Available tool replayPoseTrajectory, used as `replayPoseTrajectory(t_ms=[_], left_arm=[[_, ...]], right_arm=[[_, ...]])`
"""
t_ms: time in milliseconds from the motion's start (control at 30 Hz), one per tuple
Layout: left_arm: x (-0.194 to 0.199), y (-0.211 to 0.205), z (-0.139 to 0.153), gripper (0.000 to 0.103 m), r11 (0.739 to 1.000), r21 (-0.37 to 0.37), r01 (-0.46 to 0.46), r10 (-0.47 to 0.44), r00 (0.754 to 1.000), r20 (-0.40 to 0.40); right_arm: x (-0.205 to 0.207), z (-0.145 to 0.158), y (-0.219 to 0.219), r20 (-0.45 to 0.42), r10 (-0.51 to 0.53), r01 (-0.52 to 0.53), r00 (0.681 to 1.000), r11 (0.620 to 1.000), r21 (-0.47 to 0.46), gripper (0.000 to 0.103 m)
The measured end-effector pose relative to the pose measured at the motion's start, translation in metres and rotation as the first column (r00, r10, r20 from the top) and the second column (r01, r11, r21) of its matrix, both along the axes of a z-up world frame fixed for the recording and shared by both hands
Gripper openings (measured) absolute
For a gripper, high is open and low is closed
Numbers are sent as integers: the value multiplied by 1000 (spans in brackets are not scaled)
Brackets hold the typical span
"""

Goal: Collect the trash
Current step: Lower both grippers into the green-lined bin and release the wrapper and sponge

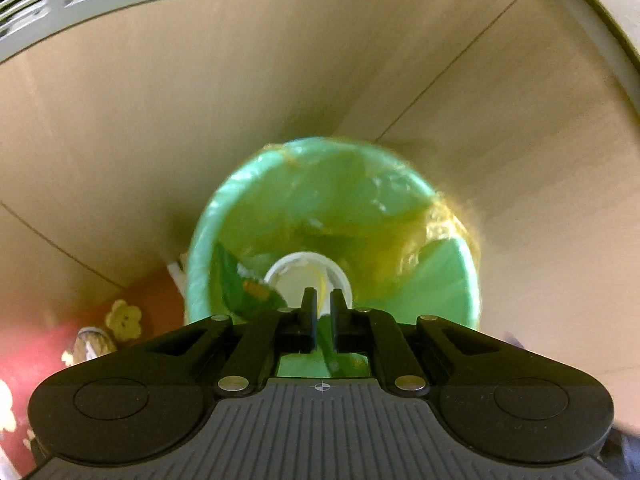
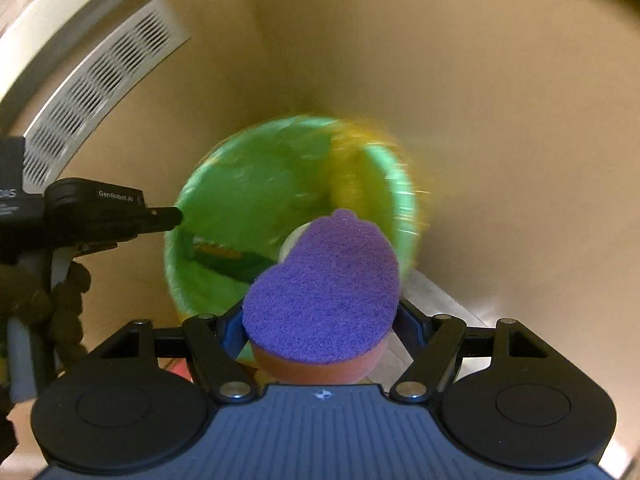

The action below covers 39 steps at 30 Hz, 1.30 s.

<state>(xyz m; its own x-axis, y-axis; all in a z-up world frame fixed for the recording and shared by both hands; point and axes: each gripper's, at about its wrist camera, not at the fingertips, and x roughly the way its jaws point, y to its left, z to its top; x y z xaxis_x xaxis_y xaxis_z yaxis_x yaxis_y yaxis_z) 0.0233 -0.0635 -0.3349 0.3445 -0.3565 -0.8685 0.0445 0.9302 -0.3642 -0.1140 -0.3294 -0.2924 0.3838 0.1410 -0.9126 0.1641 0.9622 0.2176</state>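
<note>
Right gripper (image 2: 320, 328) clamping purple sponge (image 2: 324, 296), above green-lined bin (image 2: 248, 184)

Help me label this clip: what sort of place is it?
Probably a home floor: pale wood-look flooring, a green-lined round waste bin, and a red flower-patterned mat.

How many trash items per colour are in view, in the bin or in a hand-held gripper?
Purple-topped sponge, held in the right hand-held gripper above the green-lined bin: 1
White cup in the bin, ahead of the left hand-held gripper: 1
Green wrapper in the bin: 1
Total: 3
</note>
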Motion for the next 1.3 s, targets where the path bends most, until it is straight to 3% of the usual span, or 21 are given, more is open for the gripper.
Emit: replayPoseTrajectory(t_ms=[100,167,267,333,433,600,733,933,1167,1300], left_arm=[[-8,6,0,9,1000,-7,4,-4,1000,5],[-11,7,-1,9,1000,-19,0,1,1000,17],[-16,5,-9,9,999,-51,6,-4,1000,25],[-19,5,-15,9,997,-81,4,-3,1000,14],[-24,8,-25,9,992,-122,-16,15,1000,-8],[-31,13,-39,9,984,-173,-35,27,998,-52],[-32,16,-41,9,985,-172,-33,25,998,-50],[-31,15,-40,10,987,-159,4,-7,1000,-16],[-31,8,-32,10,984,-167,66,-70,997,-20],[-31,7,6,10,982,-157,101,-97,995,33]], right_arm=[[36,-27,17,-23,108,-108,994,994,-3,74],[62,-48,30,-35,194,-196,980,979,-57,74],[103,-80,52,-74,329,-336,941,933,-127,74],[126,-105,63,-115,399,-410,910,905,-109,74],[150,-137,71,-173,437,-456,883,886,-87,74],[169,-159,69,-252,410,-438,877,896,-67,76],[172,-151,64,-229,395,-409,890,912,-18,76],[174,-125,53,-166,316,-317,934,948,20,77],[150,-95,45,-118,224,-238,967,963,-124,77],[123,-60,44,-63,188,-197,980,962,-191,77]])
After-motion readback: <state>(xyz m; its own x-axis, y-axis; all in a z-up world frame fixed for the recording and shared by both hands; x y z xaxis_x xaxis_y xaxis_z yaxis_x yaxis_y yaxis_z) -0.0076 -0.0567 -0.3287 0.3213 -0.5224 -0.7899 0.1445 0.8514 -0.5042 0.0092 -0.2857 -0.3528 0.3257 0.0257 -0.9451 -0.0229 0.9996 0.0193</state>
